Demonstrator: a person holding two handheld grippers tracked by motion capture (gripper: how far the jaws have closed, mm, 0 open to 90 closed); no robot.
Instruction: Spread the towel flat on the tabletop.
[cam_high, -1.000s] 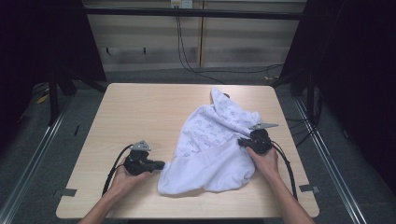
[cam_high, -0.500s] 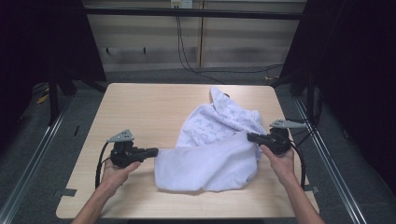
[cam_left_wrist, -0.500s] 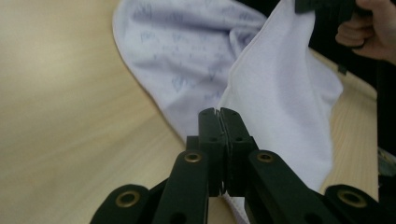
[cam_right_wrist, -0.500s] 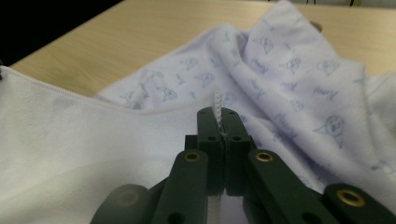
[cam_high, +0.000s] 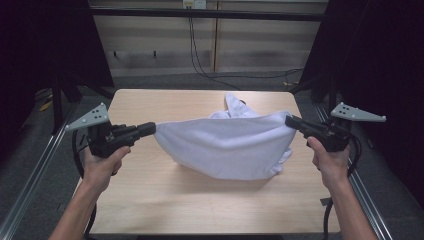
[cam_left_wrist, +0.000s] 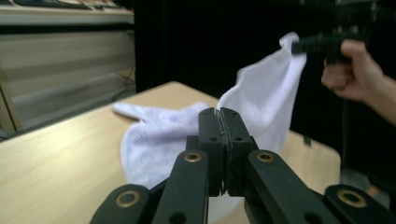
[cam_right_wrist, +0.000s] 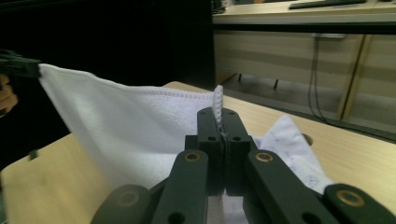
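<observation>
White terry towel (cam_high: 227, 145) stretched between left gripper (cam_high: 150, 129) and right gripper (cam_high: 291, 121), each clamped on a corner; sagging above wooden table (cam_high: 150, 200).

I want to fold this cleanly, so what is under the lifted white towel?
Under the white towel lies the bare wooden table, with the towel's shadow on it. The far end still rests on the table; whatever lies beneath that part is covered.

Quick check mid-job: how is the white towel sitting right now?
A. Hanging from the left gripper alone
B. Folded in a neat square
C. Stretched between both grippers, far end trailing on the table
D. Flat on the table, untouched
C: the left gripper and right gripper each clamp a corner of the white towel, its far end lying on the table.
</observation>
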